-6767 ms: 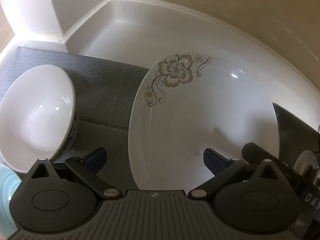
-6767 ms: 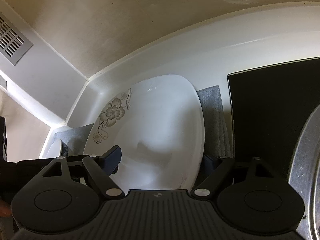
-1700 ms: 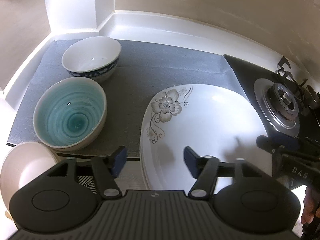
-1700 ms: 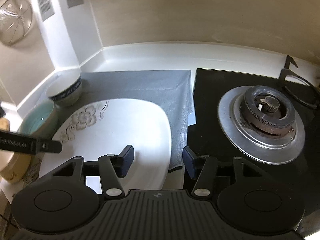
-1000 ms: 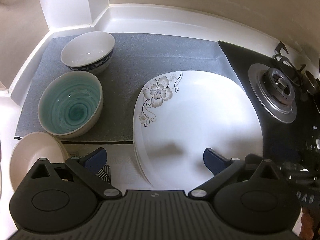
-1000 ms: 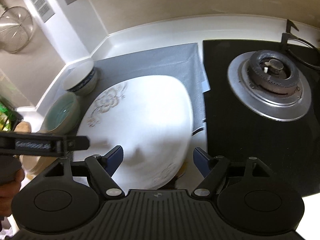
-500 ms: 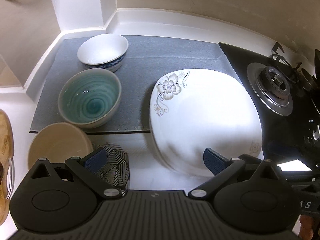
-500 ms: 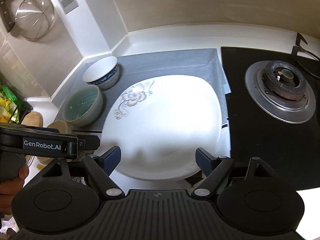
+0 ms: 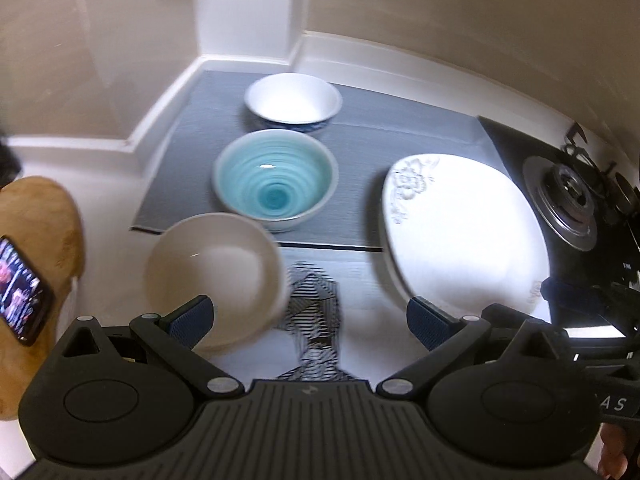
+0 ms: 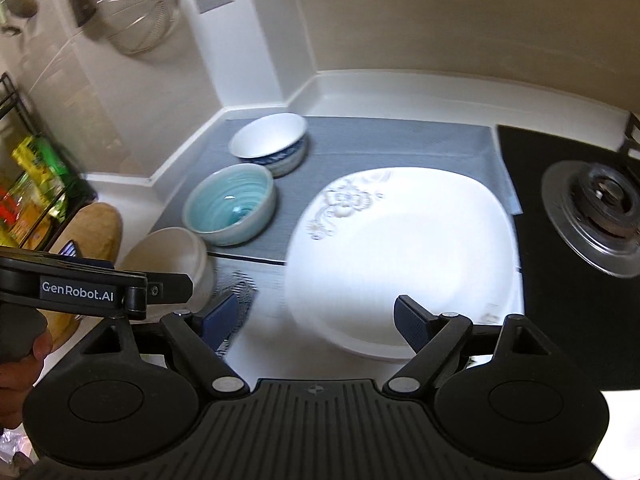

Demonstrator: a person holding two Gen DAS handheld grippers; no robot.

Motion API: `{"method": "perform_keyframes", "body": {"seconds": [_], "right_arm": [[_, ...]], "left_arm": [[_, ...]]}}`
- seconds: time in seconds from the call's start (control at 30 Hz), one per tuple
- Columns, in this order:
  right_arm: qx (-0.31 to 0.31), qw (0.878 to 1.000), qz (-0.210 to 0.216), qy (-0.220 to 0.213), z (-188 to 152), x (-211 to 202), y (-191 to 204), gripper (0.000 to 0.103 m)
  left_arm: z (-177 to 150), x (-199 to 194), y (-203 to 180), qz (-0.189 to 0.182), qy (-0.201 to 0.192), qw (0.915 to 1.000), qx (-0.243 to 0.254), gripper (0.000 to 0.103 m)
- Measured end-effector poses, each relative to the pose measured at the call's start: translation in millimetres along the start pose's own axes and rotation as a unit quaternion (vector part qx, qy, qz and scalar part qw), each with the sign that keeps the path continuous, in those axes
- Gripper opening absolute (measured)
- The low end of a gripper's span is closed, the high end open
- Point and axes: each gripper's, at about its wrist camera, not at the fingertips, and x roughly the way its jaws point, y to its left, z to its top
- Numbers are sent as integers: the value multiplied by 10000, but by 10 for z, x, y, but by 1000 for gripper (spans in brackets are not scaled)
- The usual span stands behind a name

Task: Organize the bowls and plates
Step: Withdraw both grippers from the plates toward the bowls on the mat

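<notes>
With the plate (image 10: 404,248) lying flat at the counter's front edge beside the stove (image 10: 600,216), both grippers hung wide open and empty, the right gripper (image 10: 316,320) having just widened. Probably next: the left gripper (image 9: 310,318) nesting the cream bowl (image 9: 214,272) by its rim.

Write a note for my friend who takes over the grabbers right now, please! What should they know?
Left gripper: jaws open, empty, above the counter.
Right gripper: jaws just opened wider, nothing between them.
Flowered plate: flat, partly on the grey mat, beside the stove burner.
Three bowls in a line, upright, not stacked: blue-rimmed bowl at the back, teal bowl in the middle, cream bowl nearest, off the mat.
Done: plate set down.
Left: probably nest the bowls.
</notes>
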Motion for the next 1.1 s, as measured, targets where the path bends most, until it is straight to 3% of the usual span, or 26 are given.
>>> {"method": "perform_keyframes", "body": {"seconds": [0.63, 0.9, 1.1], "right_arm": [[-354, 9993, 140, 64, 133, 172, 745, 87], [-260, 9993, 256, -3, 542, 495, 652, 87], [-89, 9994, 299, 133, 877, 1058, 492, 87]], "left_arm": [[-124, -215, 931, 205, -92, 9975, -673, 103], [272, -18, 1172, 423, -116, 9937, -1035, 103], [701, 379, 1207, 662, 194, 9924, -1017, 103]]}}
